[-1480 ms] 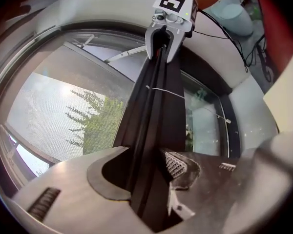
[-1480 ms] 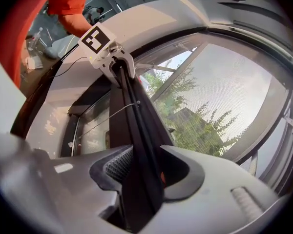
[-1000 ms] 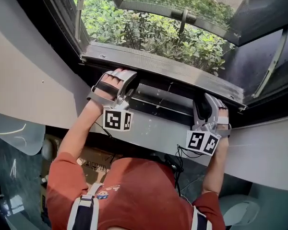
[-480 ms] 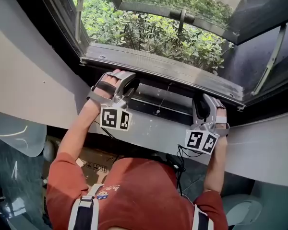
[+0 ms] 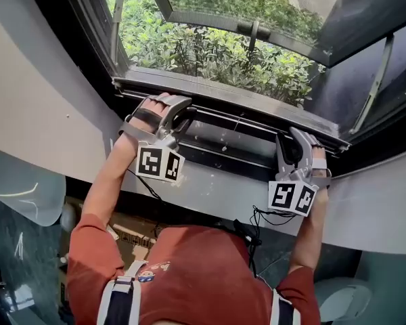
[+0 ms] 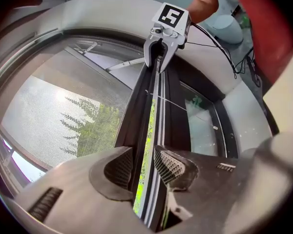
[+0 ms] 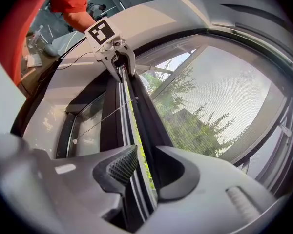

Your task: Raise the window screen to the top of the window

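A person in a red shirt stood at an open window with a gripper in each hand, both clamped on the bottom rail of the window screen. In the head view the rail crossed the frame from 10 o'clock to 3 o'clock, lying low in the window, just above the dark lower frame.

The left gripper held the rail near its left end, at 10 o'clock from the frame's centre. Its jaws had just been closing, and its ribbed pads pressed on either side of the dark bar. The right gripper held the same rail near its right end, at 4 o'clock from centre. Its jaws had likewise just been closing, with the bar gripped between them.

Each gripper view looked along the rail to the other gripper at 12 o'clock. A thin strip of green showed along the rail. The grey mesh spread to 9 o'clock in the left gripper view and to 3 o'clock in the right. Sunlit shrubs filled the view outside at 12 o'clock.
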{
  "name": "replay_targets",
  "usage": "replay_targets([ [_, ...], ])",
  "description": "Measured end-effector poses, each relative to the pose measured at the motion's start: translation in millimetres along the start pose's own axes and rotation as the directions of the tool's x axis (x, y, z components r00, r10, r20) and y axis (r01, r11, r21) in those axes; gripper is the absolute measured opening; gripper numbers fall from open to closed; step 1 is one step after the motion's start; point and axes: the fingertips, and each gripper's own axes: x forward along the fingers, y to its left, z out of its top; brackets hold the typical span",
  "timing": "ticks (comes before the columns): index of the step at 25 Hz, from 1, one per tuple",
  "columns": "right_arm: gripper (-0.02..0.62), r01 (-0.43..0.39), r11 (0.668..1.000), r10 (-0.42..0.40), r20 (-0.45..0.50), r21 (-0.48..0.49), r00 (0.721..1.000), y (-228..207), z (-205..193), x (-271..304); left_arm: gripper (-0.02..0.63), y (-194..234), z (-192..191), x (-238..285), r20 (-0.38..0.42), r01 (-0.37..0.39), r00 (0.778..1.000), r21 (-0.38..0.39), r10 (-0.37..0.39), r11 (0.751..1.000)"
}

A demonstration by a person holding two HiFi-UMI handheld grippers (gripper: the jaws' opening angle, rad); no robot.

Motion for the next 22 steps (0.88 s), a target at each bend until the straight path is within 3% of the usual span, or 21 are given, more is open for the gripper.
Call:
replay_targets([
  [4, 0.085, 0.088, 0.995, -0.088, 0.020, -0.039, 0.996, -28, 11, -5, 0.103, 30, 7, -5, 0.011, -0.092, 0.996, 0.019, 0.091, 0.996],
  [9, 0.077, 0.162, 0.982, -0.159, 0.039, -0.093, 0.986, -54, 23, -8, 0.074, 62, 13, -10, 0.010, -0.214, 0.977, 0.049, 0.214, 0.976],
  [22, 0.078, 0.337, 0.923, -0.316, 0.135, -0.184, 0.939, -159, 74, -24, 0.075, 174, 41, -32, 0.070, -0.391, 0.920, 0.089, 0.386, 0.916],
])
